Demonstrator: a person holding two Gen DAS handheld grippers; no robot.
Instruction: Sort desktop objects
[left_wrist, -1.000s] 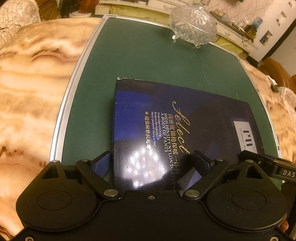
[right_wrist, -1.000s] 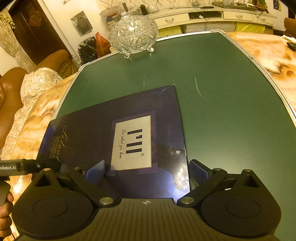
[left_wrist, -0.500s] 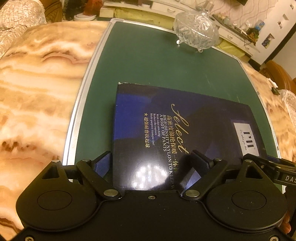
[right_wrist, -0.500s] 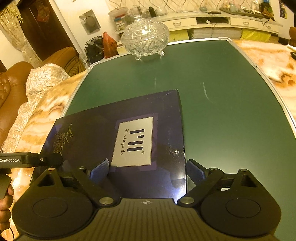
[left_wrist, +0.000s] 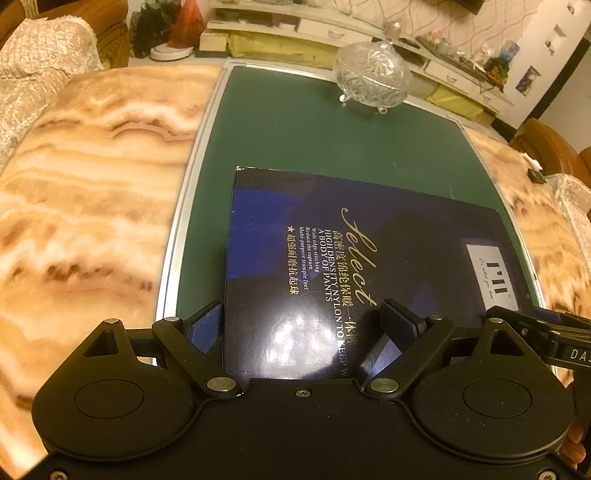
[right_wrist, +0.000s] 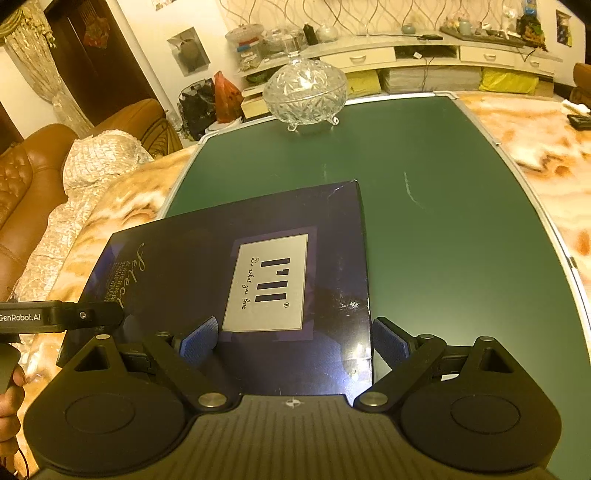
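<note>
A flat dark blue box (left_wrist: 369, 258) with gold lettering and a pale label lies across the near half of a green mat (left_wrist: 295, 140) framed in silver, which sits on an orange-veined marble desk (left_wrist: 92, 184). The box is set a little askew to the mat's edges, with its label end toward the right.

The left claw (left_wrist: 301, 317) is released, with its jaws spread wide over the box's near left corner. Its left pad (left_wrist: 207, 326) stands just beside the box's left edge, and the other pad hangs over the glossy top near the gold text. The right claw (right_wrist: 295, 332) is likewise released and wide, over the near right corner. One blue pad (right_wrist: 199, 341) is above the lid beside the label, and the other is just off the box's right edge. I cannot tell whether any pad actually touches the box.

A lidded cut-glass bowl (left_wrist: 373, 79) on small feet stands at the far edge of the mat, well apart from the box. In the right wrist view part of a hand (right_wrist: 9, 406) shows at the near left, and a brown sofa (right_wrist: 37, 177) lies beyond the desk on the left
</note>
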